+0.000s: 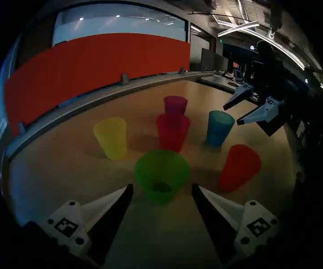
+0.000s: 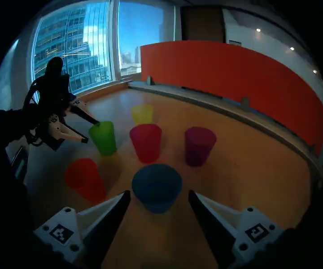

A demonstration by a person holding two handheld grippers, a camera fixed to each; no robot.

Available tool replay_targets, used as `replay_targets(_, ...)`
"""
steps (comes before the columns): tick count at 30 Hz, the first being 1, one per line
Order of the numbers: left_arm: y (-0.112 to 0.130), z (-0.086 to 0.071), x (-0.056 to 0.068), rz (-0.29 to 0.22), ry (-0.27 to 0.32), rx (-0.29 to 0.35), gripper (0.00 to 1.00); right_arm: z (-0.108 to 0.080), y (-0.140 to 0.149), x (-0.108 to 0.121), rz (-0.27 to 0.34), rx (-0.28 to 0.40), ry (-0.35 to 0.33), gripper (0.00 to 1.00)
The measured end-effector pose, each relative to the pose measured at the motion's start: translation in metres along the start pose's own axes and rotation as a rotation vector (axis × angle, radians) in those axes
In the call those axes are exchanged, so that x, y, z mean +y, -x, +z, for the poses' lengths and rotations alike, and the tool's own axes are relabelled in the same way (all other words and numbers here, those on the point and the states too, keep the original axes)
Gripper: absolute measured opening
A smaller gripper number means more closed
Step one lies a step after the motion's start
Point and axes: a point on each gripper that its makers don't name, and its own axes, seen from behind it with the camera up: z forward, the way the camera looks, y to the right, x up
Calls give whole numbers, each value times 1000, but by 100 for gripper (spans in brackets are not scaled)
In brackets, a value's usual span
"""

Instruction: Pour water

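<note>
1. At the lower centre of the left gripper view, the green cup (image 1: 161, 177) stands on the wooden table (image 1: 49, 179). It sits just ahead of the left gripper (image 1: 162, 187), whose fingers are spread wide to either side and press on nothing.
2. At the lower centre of the right gripper view, the blue cup (image 2: 157, 184) sits between the parted fingers of the right gripper (image 2: 159, 193) in the same way. That claw is released too.
3. Behind these, mid-frame in the left gripper view, are the red cup (image 1: 173, 131), the purple cup (image 1: 175, 105) and the yellow cup (image 1: 111, 137). The orange cup (image 1: 239, 167) is at the lower right. All stand near one another.
4. Whether any cup holds water I cannot tell, as the rims and tinted walls hide the contents.
5. Likely risk: the cups look light and thin-walled. An off-centre close could push one away or tip it, and a hard squeeze could buckle the wall and spill.
6. Crowding is a second risk. A finger swung wide, or a lifted cup tilted early, could knock the red or orange neighbour.
7. Pouring risk: both arms work over the same cluster, so a misjudged tilt would send water onto the table and not into the receiving cup.
</note>
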Motion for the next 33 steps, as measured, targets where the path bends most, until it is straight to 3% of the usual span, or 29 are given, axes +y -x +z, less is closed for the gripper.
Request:
replay_targets(18,-1,23,0,3,21,-11,97,29,7,-5,-37,-32,-17,100)
replay_targets(33,-6,33,-4,-3,12,-12,97,40,4,-5,-40,-31,-26,100)
